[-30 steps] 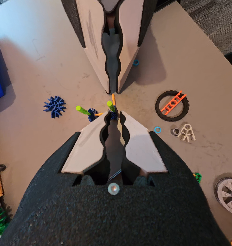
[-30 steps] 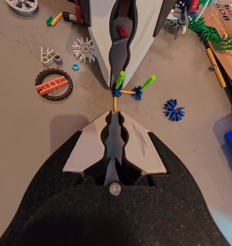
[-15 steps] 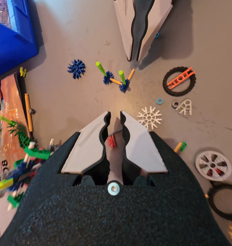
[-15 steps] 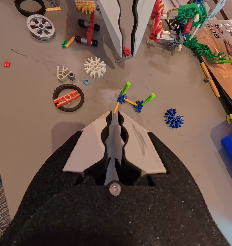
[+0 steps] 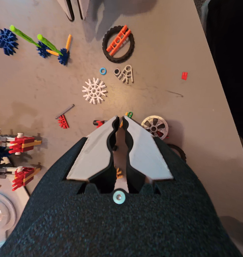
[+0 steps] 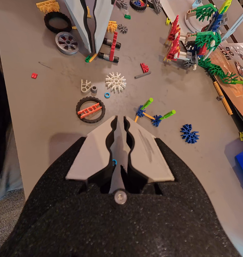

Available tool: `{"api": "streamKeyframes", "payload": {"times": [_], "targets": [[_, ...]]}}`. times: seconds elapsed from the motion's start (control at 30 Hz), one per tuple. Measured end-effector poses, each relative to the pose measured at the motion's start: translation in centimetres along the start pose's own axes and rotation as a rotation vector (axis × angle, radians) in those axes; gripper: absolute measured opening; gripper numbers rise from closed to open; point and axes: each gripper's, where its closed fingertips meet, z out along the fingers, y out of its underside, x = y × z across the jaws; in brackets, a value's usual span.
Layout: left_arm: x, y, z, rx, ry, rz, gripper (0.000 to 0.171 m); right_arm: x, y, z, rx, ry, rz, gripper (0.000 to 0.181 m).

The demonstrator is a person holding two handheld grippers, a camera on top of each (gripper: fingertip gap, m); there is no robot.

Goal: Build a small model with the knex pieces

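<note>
My left gripper [image 5: 120, 118] is empty, its jaws a narrow slit apart. Its tips are down at a short orange rod with a green clip [image 5: 129, 114], beside a silver wheel [image 5: 155, 127]. The right wrist view shows this gripper [image 6: 93, 52] standing over that rod [image 6: 90, 58]. My right gripper [image 6: 120, 116] is also slightly open and empty, above bare table. An assembly of blue connectors with orange and green rods [image 6: 148, 115] lies just right of its tips. A black tyre with an orange ladder piece [image 6: 77, 109] lies to their left.
A white snowflake connector [image 6: 115, 82], a blue ring [image 6: 107, 95], a loose blue connector [image 6: 189, 133] and a red connector with a grey rod [image 6: 144, 68] are scattered about. A built model [image 6: 194, 41] stands far right. The table edge [image 5: 210, 55] is near. Tip to tip, the grippers are about 12 cm apart. My left gripper is the nearer one to the silver wheel [image 5: 155, 127]: about 4 cm, against 15 cm. The right camera catches it too, in the right wrist view [image 6: 66, 43].
Both grippers have drawn back from the blue-and-green assembly, which stays on the table. The left has moved over to the orange rod by the silver wheel. The right has pulled back and up.
</note>
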Motion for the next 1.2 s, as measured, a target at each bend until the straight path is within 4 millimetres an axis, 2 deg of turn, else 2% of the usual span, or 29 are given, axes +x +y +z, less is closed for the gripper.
{"api": "streamKeyframes", "payload": {"times": [0.2, 0.53, 0.83, 1.0, 1.2], "targets": [[0.6, 1.2, 0.6, -0.001, 0.022, -0.020, 0.005, -0.1, 0.7, -0.8, 0.007, 0.005, 0.010, 0.008], [0.1, 0.8, 0.9, 0.050, -0.008, -0.021, 0.000, -0.3, 1.0, -0.8, 0.022, 0.007, 0.017, 0.008], [-0.3, 0.6, 0.5, 0.097, -0.068, -0.032, 0.000, -0.9, 0.1, -0.8, 0.037, -0.004, -0.005, 0.008], [0.1, 0.7, 1.0, 0.074, -0.042, -0.011, 0.007, -1.0, -0.1, -0.6, 0.040, -0.010, -0.009, 0.008], [0.1, 0.3, 1.3, 0.091, -0.025, -0.012, 0.006, -1.1, -0.2, -0.2, 0.039, -0.025, -0.013, 0.008]]}}
